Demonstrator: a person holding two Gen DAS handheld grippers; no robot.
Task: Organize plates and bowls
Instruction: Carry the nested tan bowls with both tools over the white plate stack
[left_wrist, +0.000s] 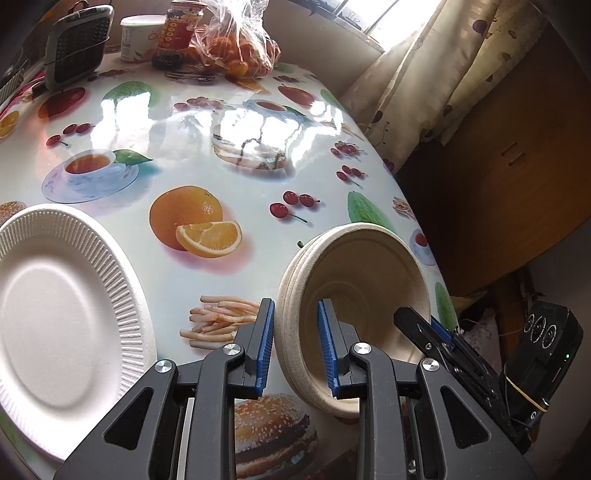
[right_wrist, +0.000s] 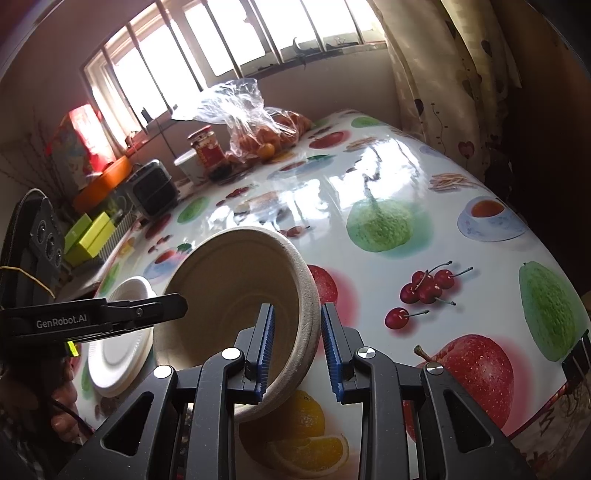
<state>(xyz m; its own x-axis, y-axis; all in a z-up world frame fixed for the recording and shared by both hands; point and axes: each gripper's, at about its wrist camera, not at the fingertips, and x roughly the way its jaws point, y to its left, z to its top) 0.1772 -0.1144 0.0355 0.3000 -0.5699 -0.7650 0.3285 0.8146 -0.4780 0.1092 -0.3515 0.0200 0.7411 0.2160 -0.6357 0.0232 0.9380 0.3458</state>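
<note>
A: Where are the beige moulded-fibre bowls (left_wrist: 354, 295)?

B: Tilted above the table, right of the white foam plate (left_wrist: 62, 317); left gripper (left_wrist: 296, 345) and right gripper (right_wrist: 297, 350) each pinch the rim.

A: Handling?

B: Probably light, crushable; hold rims gently.

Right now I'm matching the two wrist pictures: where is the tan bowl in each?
Left wrist: tan bowl lower centre-right, tilted, rim between the left gripper pads.
Right wrist: bowl centre-left, rim between the right gripper pads.
Shared landmark: bag of oranges at the table's far end.
</note>
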